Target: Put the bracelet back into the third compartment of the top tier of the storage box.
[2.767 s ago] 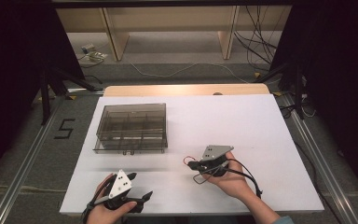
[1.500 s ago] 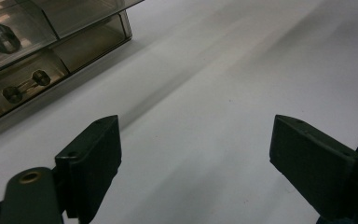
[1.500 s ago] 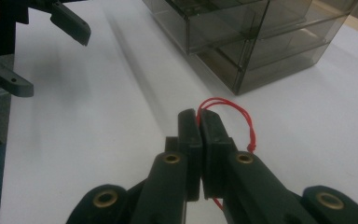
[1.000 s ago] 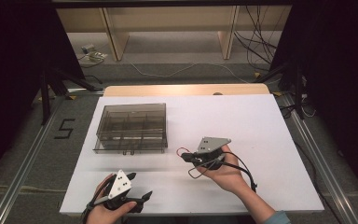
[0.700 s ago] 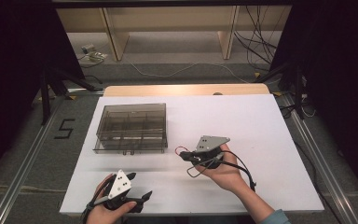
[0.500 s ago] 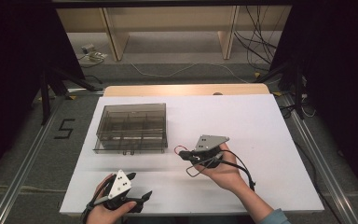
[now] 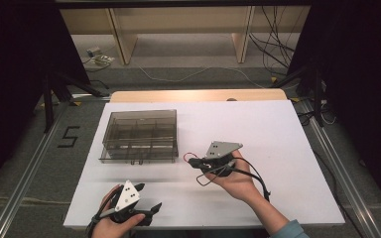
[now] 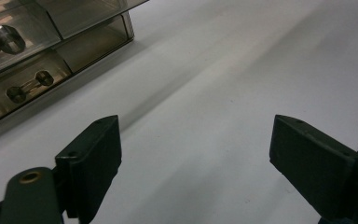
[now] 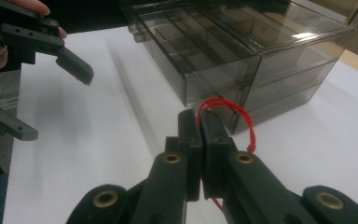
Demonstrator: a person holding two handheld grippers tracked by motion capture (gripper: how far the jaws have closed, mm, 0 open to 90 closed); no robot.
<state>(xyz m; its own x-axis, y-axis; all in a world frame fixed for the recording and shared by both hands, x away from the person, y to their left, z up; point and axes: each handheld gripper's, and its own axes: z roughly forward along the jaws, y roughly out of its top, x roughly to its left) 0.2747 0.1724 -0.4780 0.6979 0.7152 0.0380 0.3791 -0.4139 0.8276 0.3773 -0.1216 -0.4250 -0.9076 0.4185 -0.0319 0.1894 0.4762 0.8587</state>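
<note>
Right gripper point(image 9: 200, 122) jaws pinch red cord point(image 9: 233, 108) near box point(image 7: 140, 135), likely for stowing. Left gripper point(image 8: 193, 154) idles by box, jaws spread.

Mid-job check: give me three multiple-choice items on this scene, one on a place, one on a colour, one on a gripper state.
1. Where is the smoky clear organizer box on the white table top?
A. left part
B. right edge
C. near right corner

2. What colour is the cord in the right gripper?
A. blue
B. red
C. yellow

3. How do the left gripper jaws stand?
A. shut on the cord
B. shut on nothing
C. wide open over bare table

Key: 1 A, the high view shows it left of centre. 2 B, a red loop rises from the shut jaws. 3 C, the left gripper view shows a wide gap.
</note>
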